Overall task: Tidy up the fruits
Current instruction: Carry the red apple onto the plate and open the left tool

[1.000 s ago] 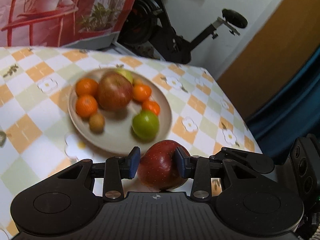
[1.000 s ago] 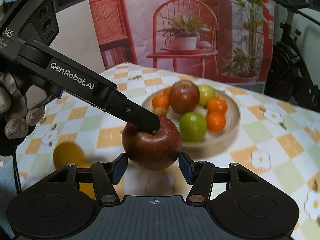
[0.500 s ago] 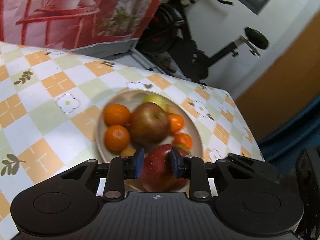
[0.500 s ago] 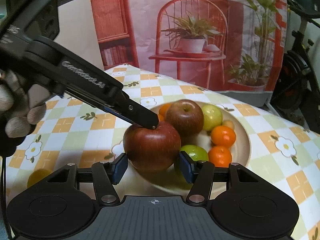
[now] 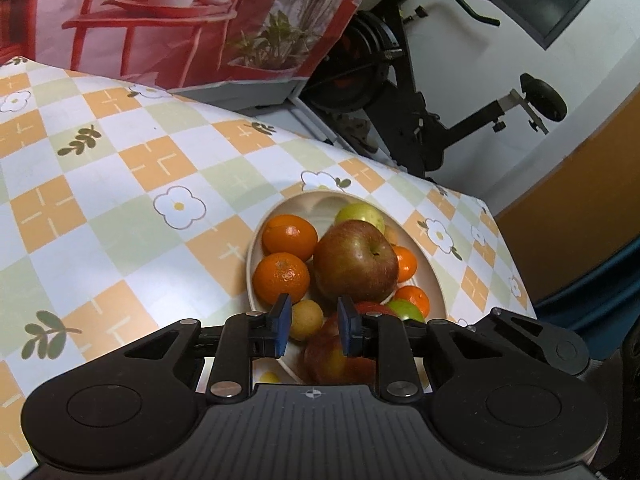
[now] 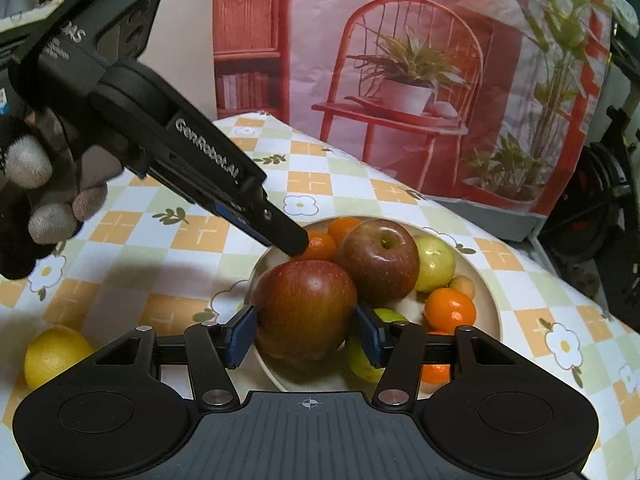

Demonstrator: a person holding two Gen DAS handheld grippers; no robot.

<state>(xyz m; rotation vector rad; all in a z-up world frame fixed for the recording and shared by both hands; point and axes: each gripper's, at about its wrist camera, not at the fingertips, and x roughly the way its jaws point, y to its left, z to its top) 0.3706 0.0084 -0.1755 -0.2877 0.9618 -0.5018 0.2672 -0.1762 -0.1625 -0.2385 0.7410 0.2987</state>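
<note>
Only the right wrist view is showing a lemon (image 6: 54,354) lying outside the plate (image 6: 490,300). The right gripper (image 6: 306,334) is clamping the red apple (image 6: 306,308) over the plate; the left gripper (image 5: 312,330) is sitting closed, empty, above it.

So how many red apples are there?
2. The front apple is at the plate's near edge, between the right fingers; the back apple sits behind it. More could be hidden.

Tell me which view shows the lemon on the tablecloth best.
The right wrist view: the lemon lies whole on the tablecloth, left of the plate. The left wrist view shows at most a small yellow patch behind the gripper; I cannot tell whether that is the lemon.
</note>
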